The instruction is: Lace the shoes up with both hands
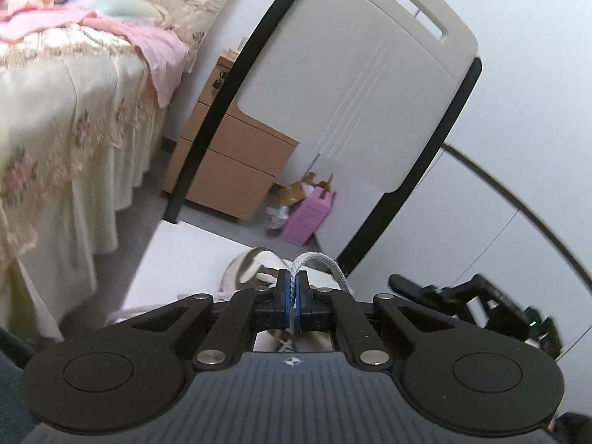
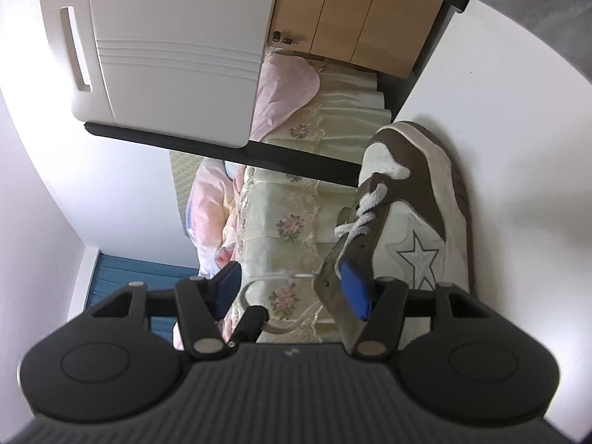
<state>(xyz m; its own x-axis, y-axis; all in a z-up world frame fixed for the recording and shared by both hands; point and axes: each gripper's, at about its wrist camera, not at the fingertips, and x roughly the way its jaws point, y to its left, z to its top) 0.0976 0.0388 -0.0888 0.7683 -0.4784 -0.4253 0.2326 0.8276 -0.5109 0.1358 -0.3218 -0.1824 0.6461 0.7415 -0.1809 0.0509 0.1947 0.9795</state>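
Left gripper [image 1: 294, 292] pinched tight on the grey shoelace [image 1: 335, 264], tilted slightly down above the sneaker [image 1: 251, 262]. Right gripper [image 2: 292, 288] rolled sideways, jaws wide apart, one pad [image 2: 355, 290] against the sneaker's tongue; sneaker on white table [image 2: 518, 129].

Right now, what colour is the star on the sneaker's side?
White with a grey outline, on the brown-and-white leather sneaker; the star patch shows best in the right wrist view.

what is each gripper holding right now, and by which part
Left gripper: shut on the grey woven shoelace, pinching a folded stretch of it. Right gripper: open, gripping nothing.
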